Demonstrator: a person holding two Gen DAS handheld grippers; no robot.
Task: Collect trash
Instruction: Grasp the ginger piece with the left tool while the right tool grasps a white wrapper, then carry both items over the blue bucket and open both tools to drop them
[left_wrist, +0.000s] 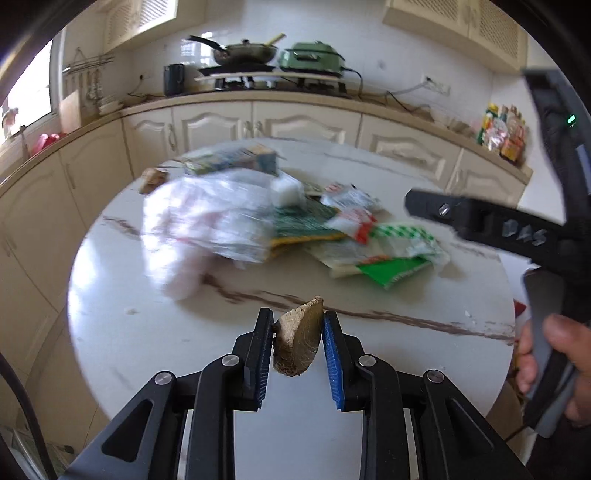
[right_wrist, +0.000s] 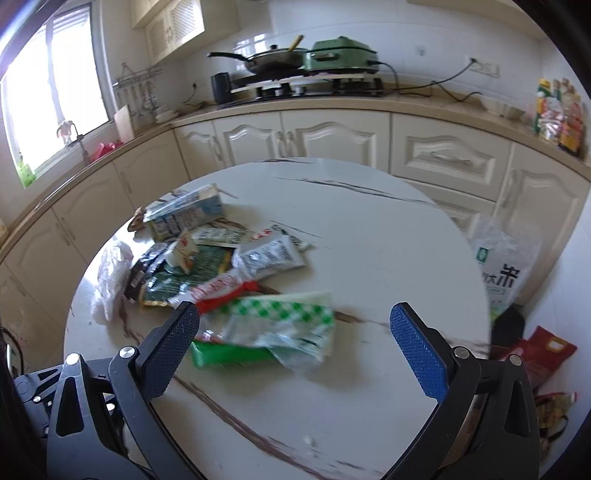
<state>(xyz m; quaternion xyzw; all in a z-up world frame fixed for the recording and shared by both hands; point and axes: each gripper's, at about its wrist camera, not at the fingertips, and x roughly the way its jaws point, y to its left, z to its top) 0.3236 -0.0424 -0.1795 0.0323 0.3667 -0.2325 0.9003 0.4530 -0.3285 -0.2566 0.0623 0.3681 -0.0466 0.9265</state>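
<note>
The left tongs (left_wrist: 298, 345) pinch a brown, fibrous husk-like scrap (left_wrist: 297, 341) above the near edge of the round marble worktop (left_wrist: 129, 350). Only its sides touch the blue pads, so a jolt could twist it loose and drop it. The right tongs (right_wrist: 295, 347) hang spread wide above the green-checked wrapper (right_wrist: 280, 325) at the near end of the trash pile; closing carelessly could shove slippery wrappers toward the clear plastic bag (left_wrist: 207, 225) on the left.
</note>
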